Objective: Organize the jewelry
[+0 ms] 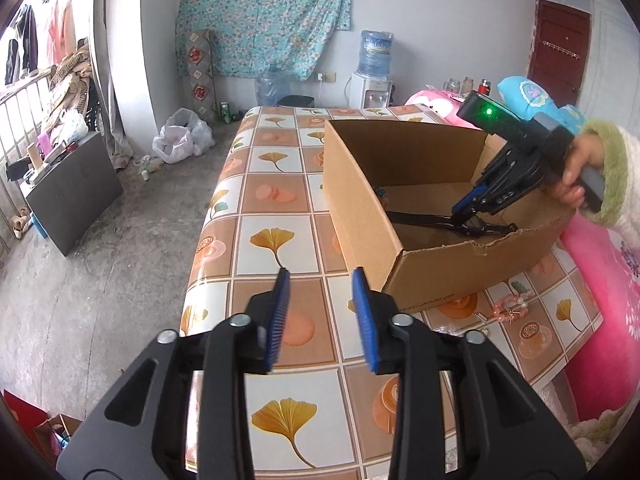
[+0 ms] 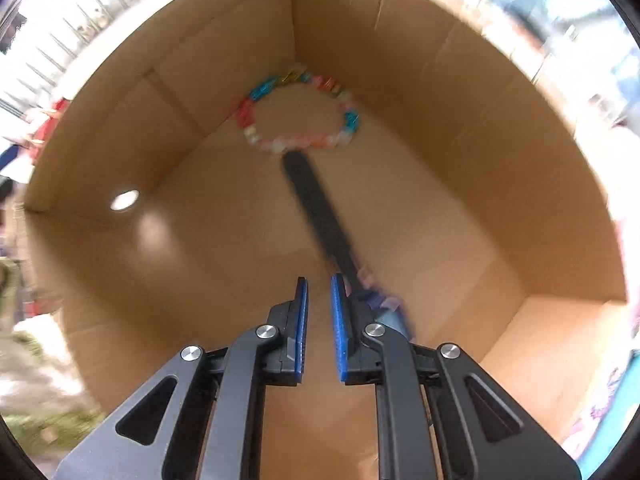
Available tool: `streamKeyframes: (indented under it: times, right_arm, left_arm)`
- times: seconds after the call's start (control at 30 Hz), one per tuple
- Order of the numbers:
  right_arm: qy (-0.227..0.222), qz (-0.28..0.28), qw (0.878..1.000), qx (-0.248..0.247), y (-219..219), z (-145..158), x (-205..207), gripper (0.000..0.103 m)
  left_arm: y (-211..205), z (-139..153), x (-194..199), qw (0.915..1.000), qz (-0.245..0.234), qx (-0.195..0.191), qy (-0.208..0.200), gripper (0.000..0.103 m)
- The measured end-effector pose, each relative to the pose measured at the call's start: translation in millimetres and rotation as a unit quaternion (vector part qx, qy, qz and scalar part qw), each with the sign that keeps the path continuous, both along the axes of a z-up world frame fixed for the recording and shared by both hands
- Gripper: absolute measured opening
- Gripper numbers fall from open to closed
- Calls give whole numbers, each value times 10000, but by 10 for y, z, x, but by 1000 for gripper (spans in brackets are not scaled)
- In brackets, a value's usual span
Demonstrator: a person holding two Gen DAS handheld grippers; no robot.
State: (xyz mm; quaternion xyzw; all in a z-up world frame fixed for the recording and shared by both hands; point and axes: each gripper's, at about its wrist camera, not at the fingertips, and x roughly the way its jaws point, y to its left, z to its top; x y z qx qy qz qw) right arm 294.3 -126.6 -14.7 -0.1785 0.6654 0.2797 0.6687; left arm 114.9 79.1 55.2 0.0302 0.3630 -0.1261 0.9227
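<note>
the only print is a line of small dark lettering low on the near side of the cardboard box (image 1: pixel 430 303), on the tiled tablecloth (image 1: pixel 280 232); it looks like a web address, too small to read.

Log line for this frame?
left gripper: open, empty, over table | right gripper: inside cardboard box, beside black strap | multicolour bracelet: box corner | pink bracelet: outside

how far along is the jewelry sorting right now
Done: a colourful bead bracelet already lies in the cardboard box. In hand: the right tongs reach down inside the box beside a dark strap; whether they grip it is unclear. Left: a pink bead bracelet lies on the table outside the box; the left tongs are open and empty.
</note>
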Motion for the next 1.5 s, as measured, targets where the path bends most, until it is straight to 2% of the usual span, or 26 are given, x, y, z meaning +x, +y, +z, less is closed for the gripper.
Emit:
streamKeyframes:
  times: [0.03,0.07,0.2,0.23,0.3,0.53,0.7,0.8,0.93,1.0,1.07,1.1,1.13,1.2,1.23,1.3,1.37,1.4,1.5]
  right_arm:
    - [390,47,9992,-81,-39,-77,-34,27]
    - [558,59,9983,-134,-67,-130,-56,33]
    - [805,-178,9957,-410,-172,-349,-47,32]
    - [750,-283,9963,-299,-189,-306,-15,32]
    - [413,-421,9973,-439,-200,-258,55,33]
    - [-280,-1017,9935,-423,-290,-119,276,33]
    - [-346,-1449,9888,-85,-332,41,334,33]
    - [-463,-1514,9874,-8,-335,157,311,43]
    - [-852,-1641,9827,99,-321,567,117,45]
    - [-1270,-1720,9764,295,-484,911,-76,45]
    - [-1791,-1834,9635,772,-581,1316,-422,59]
    - [-2116,-1901,9529,1049,-623,1537,-696,63]
    - [-2288,-1901,9465,1251,-740,1623,-681,68]
    - [-2567,-1886,9351,1552,-839,1740,-1102,72]
    - [-2733,-1932,9275,1666,-930,1787,-1434,77]
    - [-2855,-2061,9226,1575,-928,1707,-1819,82]
    - [-2842,-2309,9221,1253,-869,1364,-2072,86]
    - [-2805,-2417,9227,1074,-929,1150,-1996,86]
    - [-2459,-2934,9228,441,-841,597,-2212,86]
  left_arm:
    - [-8,-9,-1,10000,-25,-18,27,41]
    - [-23,-22,-3,10000,-59,-33,66,44]
    - [-109,-105,-38,9996,-194,-45,223,54]
    - [-136,-141,-60,9994,-230,-49,269,55]
    - [-176,-208,-98,9988,-288,-74,379,59]
    - [-352,-512,-286,9949,-540,-126,845,62]
    - [-460,-671,-391,9912,-677,-321,1093,66]
    - [-527,-747,-448,9895,-757,-314,1190,67]
    - [-551,-770,-525,9892,-820,-305,1176,70]
    - [-536,-783,-568,9888,-832,-344,1187,72]
    - [-525,-800,-593,9882,-844,-362,1224,72]
    - [-523,-815,-608,9877,-851,-354,1260,73]
    - [-518,-825,-618,9873,-866,-346,1288,73]
    - [-524,-855,-629,9863,-898,-328,1348,73]
    - [-528,-866,-630,9856,-923,-323,1376,73]
    - [-556,-885,-627,9846,-991,-282,1415,73]
    - [-594,-894,-617,9840,-1056,-237,1418,73]
    - [-630,-898,-600,9838,-1088,-192,1411,75]
    - [-721,-926,-547,9834,-1111,-94,1434,77]
